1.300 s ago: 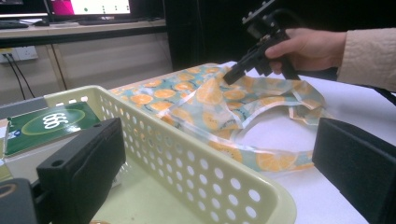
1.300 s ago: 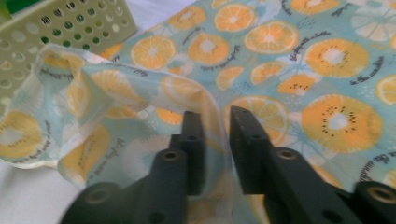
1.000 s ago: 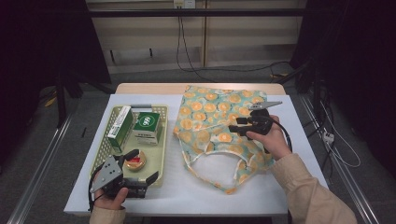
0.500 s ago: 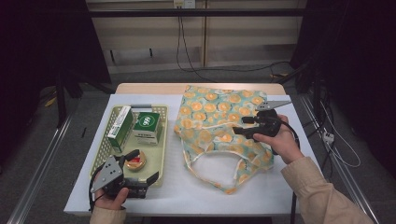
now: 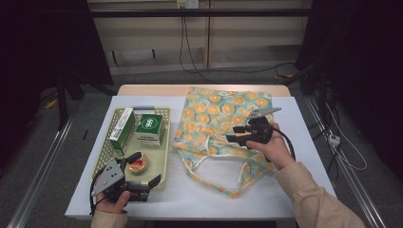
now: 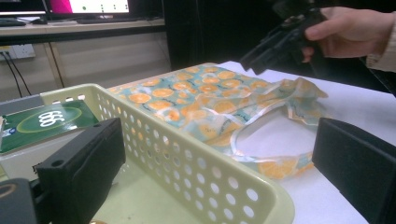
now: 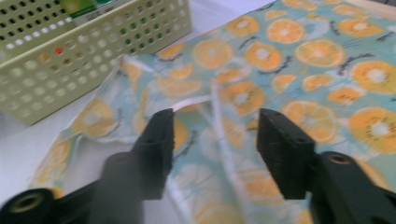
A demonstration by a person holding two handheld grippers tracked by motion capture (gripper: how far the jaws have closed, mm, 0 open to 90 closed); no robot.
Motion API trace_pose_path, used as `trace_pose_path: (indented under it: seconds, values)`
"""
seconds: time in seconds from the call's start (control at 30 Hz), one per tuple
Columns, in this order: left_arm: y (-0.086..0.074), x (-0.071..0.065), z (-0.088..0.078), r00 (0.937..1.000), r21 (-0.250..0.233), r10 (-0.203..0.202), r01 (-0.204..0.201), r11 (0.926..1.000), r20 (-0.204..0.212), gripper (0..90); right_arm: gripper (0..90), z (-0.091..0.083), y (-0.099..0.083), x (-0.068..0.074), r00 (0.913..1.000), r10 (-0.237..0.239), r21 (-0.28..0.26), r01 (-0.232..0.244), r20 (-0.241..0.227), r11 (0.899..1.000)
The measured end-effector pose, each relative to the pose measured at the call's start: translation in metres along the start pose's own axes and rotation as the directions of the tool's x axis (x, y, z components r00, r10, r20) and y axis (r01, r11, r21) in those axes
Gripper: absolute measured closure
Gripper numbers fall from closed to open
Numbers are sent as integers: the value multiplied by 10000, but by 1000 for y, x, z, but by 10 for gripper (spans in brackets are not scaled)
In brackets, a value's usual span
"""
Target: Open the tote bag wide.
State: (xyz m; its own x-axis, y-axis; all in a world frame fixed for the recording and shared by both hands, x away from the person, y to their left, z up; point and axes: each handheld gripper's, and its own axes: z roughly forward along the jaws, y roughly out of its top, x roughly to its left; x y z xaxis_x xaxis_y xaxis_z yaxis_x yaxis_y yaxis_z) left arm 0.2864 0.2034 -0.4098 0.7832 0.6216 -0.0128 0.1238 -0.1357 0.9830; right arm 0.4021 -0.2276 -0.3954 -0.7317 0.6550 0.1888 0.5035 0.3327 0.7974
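The right gripper (image 7: 212, 140) has its jaws spread apart with nothing between them, just above the orange-print cloth bag (image 5: 223, 118) lying flat on the white table (image 5: 304, 123). The left gripper (image 5: 141, 169) also stands wide open, at the near corner of the pale perforated basket (image 5: 164, 156), which holds green boxes (image 5: 149, 127).

Dim, dark surroundings; brightly lit tabletop; blurred right gripper view.

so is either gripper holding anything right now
No. The right gripper is open above the orange-print bag; the left gripper is open at the basket corner.
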Motion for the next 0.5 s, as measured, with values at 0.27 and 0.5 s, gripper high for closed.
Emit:
trace_pose_path:
  seconds: [0.27,0.5]
  values:
    - [1,-3,1,10000,-2,62,-62,10000,22,27,682,-8,-34,21,9960,-857,319,865,-259,9957]
    - [0,-2,1,10000,4,31,-31,10000,-12,26,605,-6,-52,13,9933,-1108,1089,1066,333,9883]
